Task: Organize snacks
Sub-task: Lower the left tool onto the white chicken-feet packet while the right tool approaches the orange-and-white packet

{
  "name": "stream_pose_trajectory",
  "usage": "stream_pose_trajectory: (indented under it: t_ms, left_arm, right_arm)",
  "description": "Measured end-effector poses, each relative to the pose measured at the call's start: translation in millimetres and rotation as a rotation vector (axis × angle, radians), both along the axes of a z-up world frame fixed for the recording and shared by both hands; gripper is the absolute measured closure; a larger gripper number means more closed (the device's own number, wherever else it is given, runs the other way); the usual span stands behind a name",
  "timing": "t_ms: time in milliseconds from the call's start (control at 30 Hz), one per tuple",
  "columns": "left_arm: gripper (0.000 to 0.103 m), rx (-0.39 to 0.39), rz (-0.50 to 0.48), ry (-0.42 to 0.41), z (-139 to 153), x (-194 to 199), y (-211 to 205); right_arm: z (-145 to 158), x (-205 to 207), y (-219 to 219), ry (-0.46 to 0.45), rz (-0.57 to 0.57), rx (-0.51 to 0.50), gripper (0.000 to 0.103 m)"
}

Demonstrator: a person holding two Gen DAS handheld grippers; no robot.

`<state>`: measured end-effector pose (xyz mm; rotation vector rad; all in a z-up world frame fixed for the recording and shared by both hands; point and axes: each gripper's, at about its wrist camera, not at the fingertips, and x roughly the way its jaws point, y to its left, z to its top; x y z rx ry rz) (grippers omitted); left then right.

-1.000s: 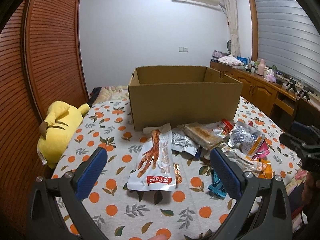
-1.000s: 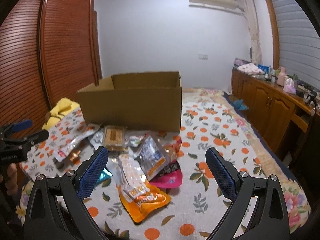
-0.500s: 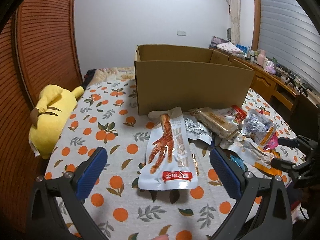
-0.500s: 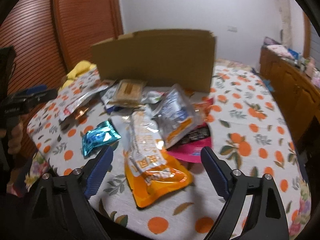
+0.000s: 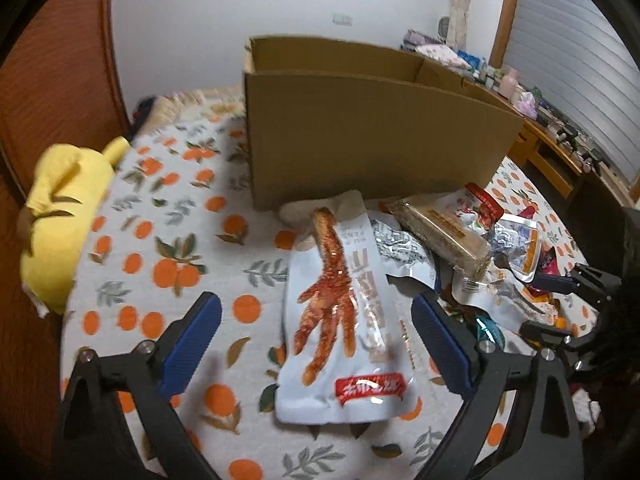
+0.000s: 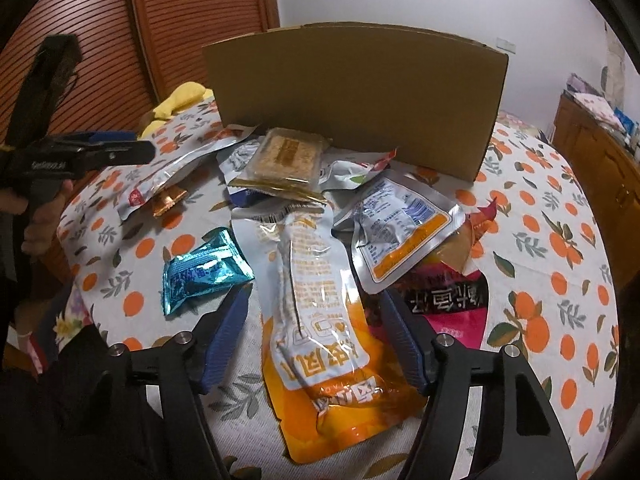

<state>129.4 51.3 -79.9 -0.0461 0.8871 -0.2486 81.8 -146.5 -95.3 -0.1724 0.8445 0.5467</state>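
Observation:
A pile of snack packets lies before an open cardboard box [image 5: 372,136], which also shows in the right wrist view [image 6: 360,92]. My left gripper [image 5: 316,348] is open, its fingers either side of a white chicken-foot packet [image 5: 344,320]. My right gripper [image 6: 316,344] is open, low over an orange-and-clear packet [image 6: 320,320], with a finger on each side of it. Nearby lie a teal packet [image 6: 202,270], a silver pouch [image 6: 396,228], a pink packet [image 6: 452,304] and a cracker pack [image 6: 286,158].
A yellow plush toy [image 5: 60,208] lies at the left edge of the orange-print tablecloth [image 5: 160,248]. A wooden cabinet [image 6: 592,144] stands to the right. Brown slatted doors [image 6: 168,32] are behind. The left gripper shows in the right wrist view [image 6: 80,154].
Both grippers have moved down and forward toward the packets. The right gripper now straddles the orange-and-clear packet and has narrowed. The left gripper is closer over the chicken-foot packet.

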Motion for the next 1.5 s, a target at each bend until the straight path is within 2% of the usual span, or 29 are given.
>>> stream_pose_trajectory:
  t_ms: [267, 500, 600, 733, 800, 900, 1100, 1300, 1500]
  left_arm:
    - [0.009, -0.041, -0.028, 0.102, -14, 29, -6]
    - [0.021, -0.037, -0.056, 0.139, -22, 40, -10]
    - [0.023, -0.047, -0.066, 0.158, -28, 48, -8]
    - [0.025, -0.057, -0.078, 0.150, -28, 52, -7]
    - [0.034, -0.055, -0.095, 0.142, -27, 53, -9]
    - [0.035, -0.020, -0.111, 0.133, -27, 52, -11]
    - [0.039, -0.021, -0.095, 0.126, -24, 45, 4]
    - [0.037, -0.008, -0.094, 0.128, -27, 38, 12]
    - [0.037, 0.068, -0.103, 0.116, -29, 40, 0]
  right_arm:
    - [-2, 1, 3, 0.006, 0.011, -0.012, 0.032]
    - [-5, 3, 7, 0.005, 0.040, -0.030, 0.032]
    - [-7, 5, 6, 0.007, 0.042, -0.027, 0.032]
    - [-7, 5, 5, 0.004, 0.044, -0.023, 0.032]
    - [-8, 5, 6, -0.002, 0.047, -0.031, 0.031]
    - [-9, 4, 11, -0.015, 0.048, -0.054, 0.031]
    - [-9, 7, 13, -0.012, 0.058, -0.068, 0.030]
    - [-8, 17, 20, 0.010, 0.079, -0.087, 0.030]
    - [-8, 30, 29, 0.032, 0.099, -0.102, 0.028]
